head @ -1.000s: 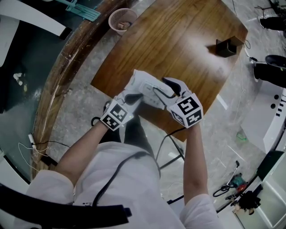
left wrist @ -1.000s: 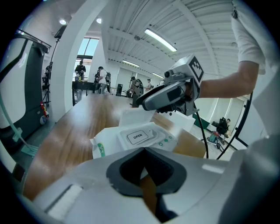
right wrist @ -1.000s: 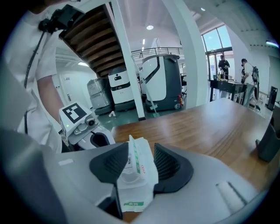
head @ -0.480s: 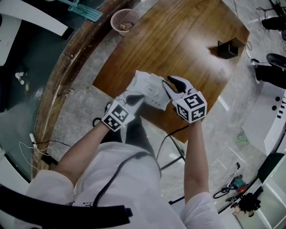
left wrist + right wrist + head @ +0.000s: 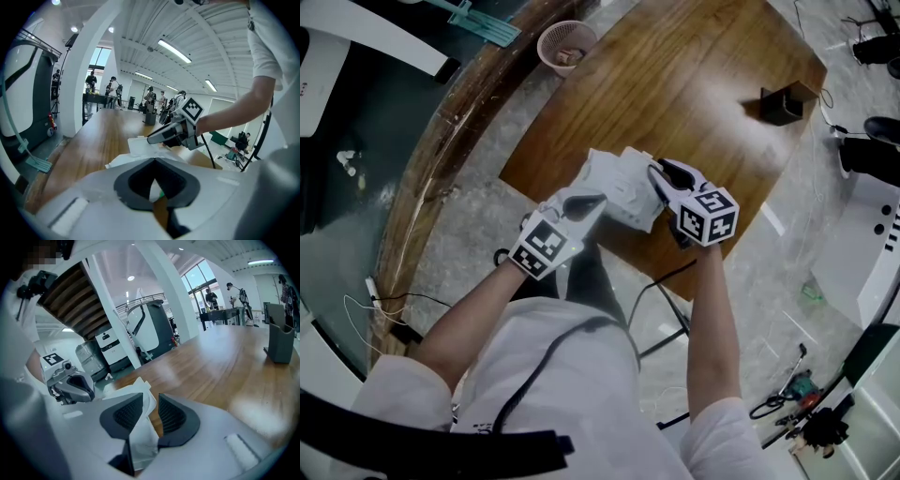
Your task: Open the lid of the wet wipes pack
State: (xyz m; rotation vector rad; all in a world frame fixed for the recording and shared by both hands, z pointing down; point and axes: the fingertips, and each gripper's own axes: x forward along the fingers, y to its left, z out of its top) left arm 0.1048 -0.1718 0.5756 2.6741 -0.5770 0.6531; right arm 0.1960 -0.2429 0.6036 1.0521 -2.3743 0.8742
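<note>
left gripper (image 5: 596, 200) pinches the wet wipes pack (image 5: 617, 184) over the table (image 5: 694, 84) near edge; right gripper (image 5: 655, 174) pinches its flap (image 5: 140, 441), which may slip.

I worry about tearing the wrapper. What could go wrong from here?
The right hand-held gripper pinches only a thin white fold of the pack; pulling may tear it or slip off. The left hand-held gripper holds just one end, near the edge of the table, so the pack could twist loose and fall.
</note>
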